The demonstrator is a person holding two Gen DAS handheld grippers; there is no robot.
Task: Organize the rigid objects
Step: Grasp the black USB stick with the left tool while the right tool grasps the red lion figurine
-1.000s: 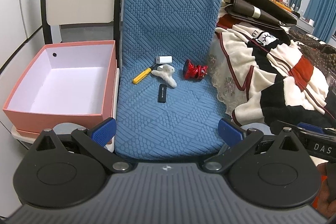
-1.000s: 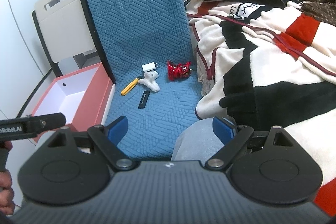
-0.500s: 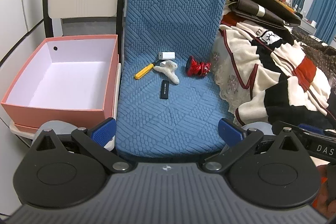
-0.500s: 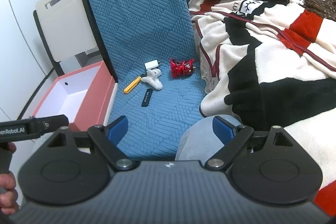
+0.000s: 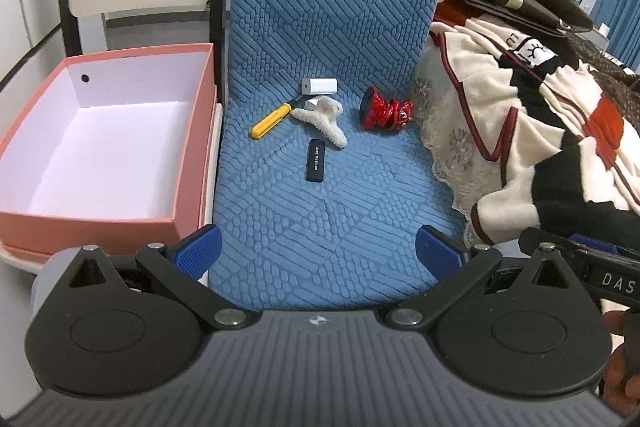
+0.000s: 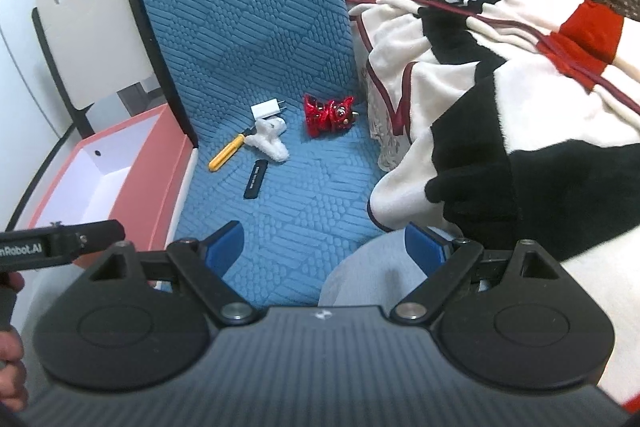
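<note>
We are holding both the left gripper [image 5: 318, 253] and right gripper [image 6: 324, 243] wide apart and empty, well short of the black stick [image 5: 316, 166] lying ahead on the blue cushion [image 5: 320, 227].

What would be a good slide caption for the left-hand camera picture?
Open left gripper faces a blue chair seat holding five small items, beside an empty pink box.

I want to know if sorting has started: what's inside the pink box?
Nothing shows inside the pink box: the left wrist view sees only its bare white floor and walls. Its near wall hides a strip of floor just behind it. The black stick lies outside.
</note>
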